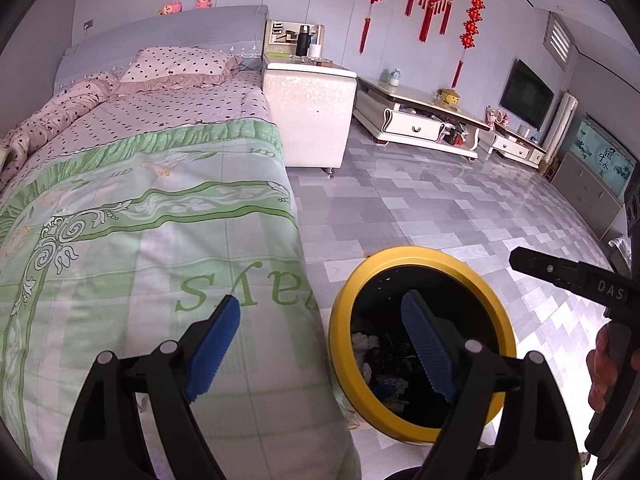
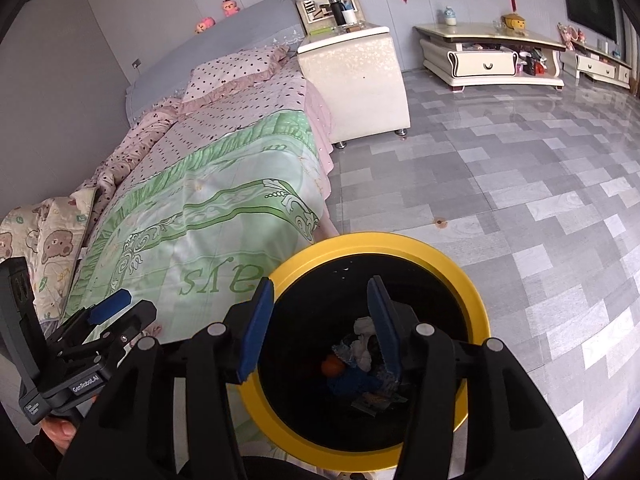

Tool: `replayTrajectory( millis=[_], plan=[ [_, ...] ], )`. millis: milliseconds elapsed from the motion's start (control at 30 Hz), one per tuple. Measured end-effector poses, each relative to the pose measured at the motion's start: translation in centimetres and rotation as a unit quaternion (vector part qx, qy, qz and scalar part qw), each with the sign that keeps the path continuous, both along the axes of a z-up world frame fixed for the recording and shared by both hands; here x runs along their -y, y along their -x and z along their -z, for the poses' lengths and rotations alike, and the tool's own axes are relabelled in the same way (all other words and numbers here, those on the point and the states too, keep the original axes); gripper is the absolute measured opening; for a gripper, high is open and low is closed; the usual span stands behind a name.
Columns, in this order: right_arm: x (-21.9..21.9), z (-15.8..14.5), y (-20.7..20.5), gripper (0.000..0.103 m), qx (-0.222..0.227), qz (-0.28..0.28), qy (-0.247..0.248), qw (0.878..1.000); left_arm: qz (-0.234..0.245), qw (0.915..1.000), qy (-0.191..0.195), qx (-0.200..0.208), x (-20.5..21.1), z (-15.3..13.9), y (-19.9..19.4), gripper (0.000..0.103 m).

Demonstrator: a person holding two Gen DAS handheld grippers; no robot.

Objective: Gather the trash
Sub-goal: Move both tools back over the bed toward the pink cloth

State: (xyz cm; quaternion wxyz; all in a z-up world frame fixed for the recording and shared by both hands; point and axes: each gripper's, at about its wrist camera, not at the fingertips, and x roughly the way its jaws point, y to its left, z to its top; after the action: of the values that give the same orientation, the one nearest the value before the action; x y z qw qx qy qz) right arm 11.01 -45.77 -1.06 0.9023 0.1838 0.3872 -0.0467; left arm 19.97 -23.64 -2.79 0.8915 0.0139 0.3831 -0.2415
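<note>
A black trash bin with a yellow rim stands on the floor beside the bed. It holds crumpled white paper, an orange, blue scraps and other litter. My left gripper is open and empty, spanning the bed edge and the bin's left rim. My right gripper is open and empty, directly above the bin's mouth. The left gripper also shows at the left of the right wrist view; the right gripper's body shows at the right of the left wrist view.
The bed with a green and white quilt lies left of the bin. A white nightstand stands past the bed. A low TV cabinet lines the far wall. Grey tiled floor spreads to the right.
</note>
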Motion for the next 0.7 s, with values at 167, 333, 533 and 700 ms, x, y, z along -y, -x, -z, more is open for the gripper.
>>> replayTrajectory(
  millis=[167, 333, 533, 700],
  plan=[
    [-2.6, -0.9, -0.5, 0.048, 0.007, -0.023, -0.003, 1.000, -0.013, 0.9998, -0.010, 0.009, -2.6, -0.6, -0.2, 0.080],
    [-5.8, -2.0, -0.9, 0.050, 0.014, -0.050, 0.004, 0.999, -0.024, 0.9993, -0.021, 0.017, -5.7, -1.0, -0.3, 0.081],
    [-9.4, -3.0, -1.5, 0.052, 0.024, -0.082, 0.002, 0.996, -0.045, 0.9984, -0.033, 0.012, -9.8, -0.8, -0.9, 0.082],
    [-12.8, -3.1, -1.5, 0.052, 0.022, -0.114, 0.005, 0.993, -0.063, 0.9971, -0.043, 0.006, -13.1, -0.3, -1.4, 0.082]
  ],
)
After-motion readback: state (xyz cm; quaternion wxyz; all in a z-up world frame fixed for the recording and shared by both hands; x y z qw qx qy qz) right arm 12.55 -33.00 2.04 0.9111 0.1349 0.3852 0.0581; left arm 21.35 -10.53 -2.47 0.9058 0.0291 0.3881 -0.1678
